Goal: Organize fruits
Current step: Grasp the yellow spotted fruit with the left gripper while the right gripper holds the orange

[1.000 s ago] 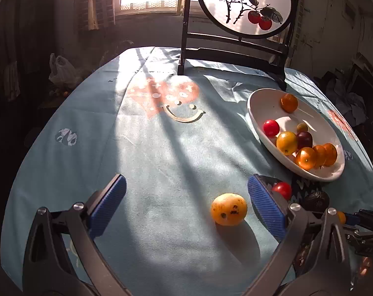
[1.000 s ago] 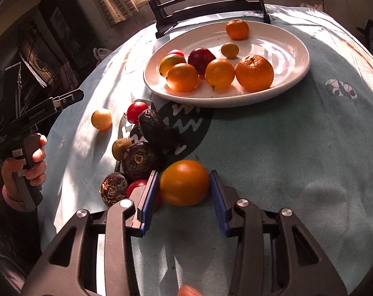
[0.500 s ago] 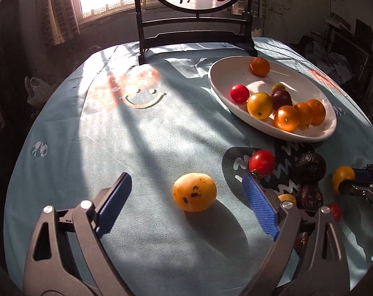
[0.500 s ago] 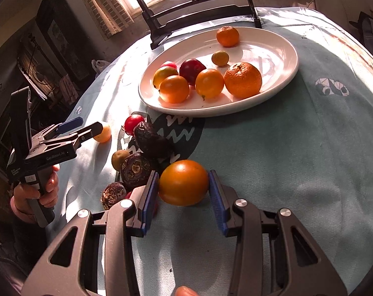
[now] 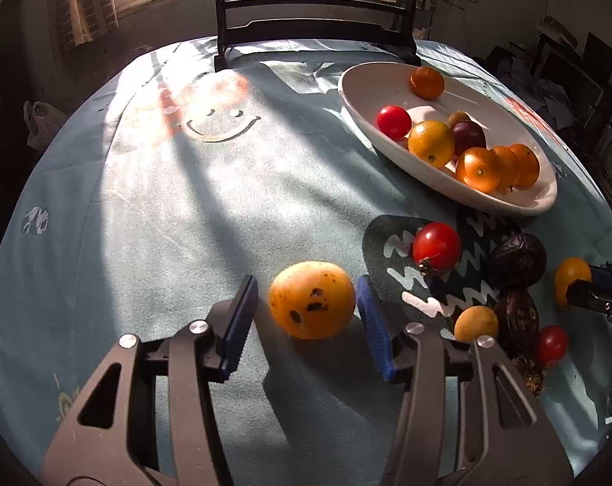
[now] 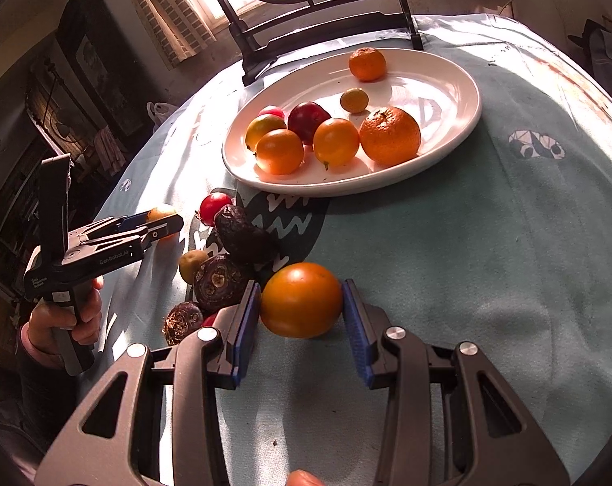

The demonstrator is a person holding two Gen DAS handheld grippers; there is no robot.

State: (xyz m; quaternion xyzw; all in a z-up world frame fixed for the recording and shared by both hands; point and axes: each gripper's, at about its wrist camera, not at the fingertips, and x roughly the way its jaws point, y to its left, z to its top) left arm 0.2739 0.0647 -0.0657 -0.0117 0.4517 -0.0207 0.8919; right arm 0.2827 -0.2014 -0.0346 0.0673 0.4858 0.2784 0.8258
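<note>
Seven fruits sit on the plate (image 6: 447, 137), several wait on the surface (image 5: 184, 210); the right tool (image 6: 301, 303) pinches an orange (image 6: 302, 299), while the left tool (image 5: 306, 303) has just been closing around a spotted fruit (image 5: 312, 299), not yet pinching it.

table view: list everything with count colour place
plate: one, white, far side
fruit on plate: eight, orange, yellow, red, dark red
spotted fruit: one, yellow-orange, between pads of left tool
orange fruit: one, orange, in right tool
wrinkled fruit: three, dark, on tablecloth near plate
red tomatoes: two, red, beside wrinkled fruit
small yellow fruit: one, yellow, among them
tablecloth: one, light blue, covers table
screen stand: one, black, far edge
left tool: one, black, blue pads, just been closing, not pressing
right tool: one, same colours, shut on orange fruit
hand: one, gripping left tool's handle
</note>
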